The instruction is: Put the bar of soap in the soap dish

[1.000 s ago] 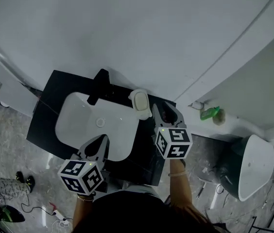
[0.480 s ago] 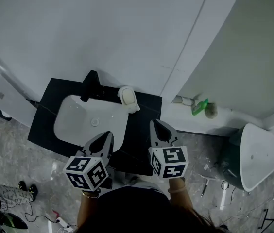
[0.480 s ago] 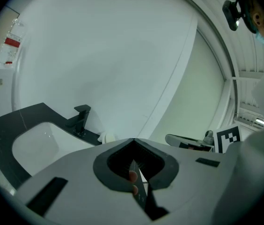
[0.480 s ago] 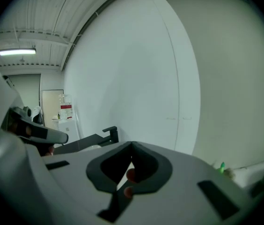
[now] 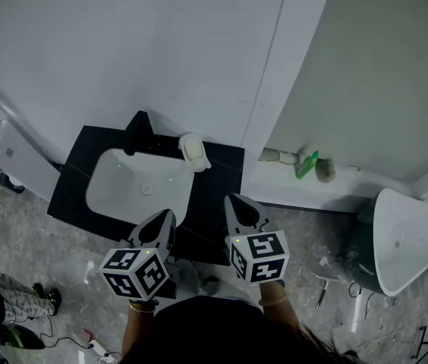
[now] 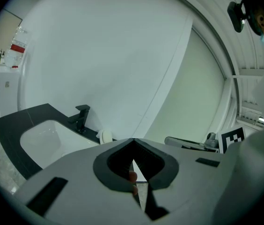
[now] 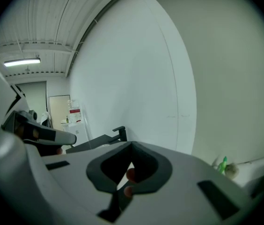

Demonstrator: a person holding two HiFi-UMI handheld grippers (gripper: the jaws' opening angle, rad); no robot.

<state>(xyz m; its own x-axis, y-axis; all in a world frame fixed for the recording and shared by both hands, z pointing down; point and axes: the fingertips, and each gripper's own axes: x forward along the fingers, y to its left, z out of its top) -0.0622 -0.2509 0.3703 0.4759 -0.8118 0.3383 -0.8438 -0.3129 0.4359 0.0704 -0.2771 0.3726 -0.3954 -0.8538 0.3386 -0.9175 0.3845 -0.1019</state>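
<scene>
Where one soap (image 5: 192, 149) lies, one dish (image 5: 202, 165)

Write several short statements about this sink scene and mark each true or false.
1. The dish stands on the counter, right of the faucet. True.
2. The right gripper holds the soap. False: its jaws are shut on nothing, and the soap lies in the dish.
3. The faucet is black. True.
4. A green bottle stands in the sink. False: it is by the wall, right of the counter.
5. The left gripper is open. False: its jaws are together.
</scene>
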